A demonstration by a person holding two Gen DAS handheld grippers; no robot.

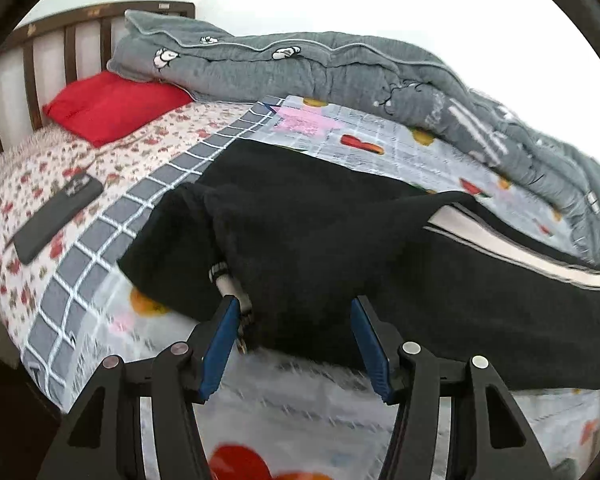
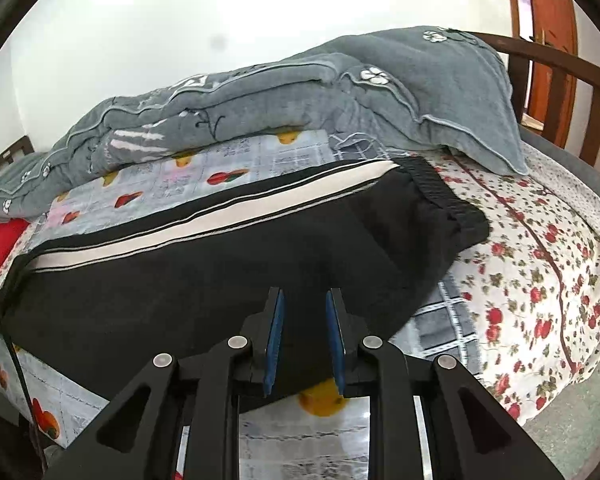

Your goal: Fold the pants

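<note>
Black pants [image 1: 320, 240] lie lengthwise along the bed's [image 1: 100, 240] near edge, folded leg on leg, white stripe toward the quilt [image 1: 340, 68]. The left gripper [image 1: 292, 320] is spread and empty beside the drawstring [image 1: 226, 280]; the right gripper [image 2: 305, 312] stands slightly parted over the cloth, pinching nothing. For the next fold, I would pinch both layers at one end, lift low, and lay hem on waistband [image 2: 444, 192] squarely.
</note>
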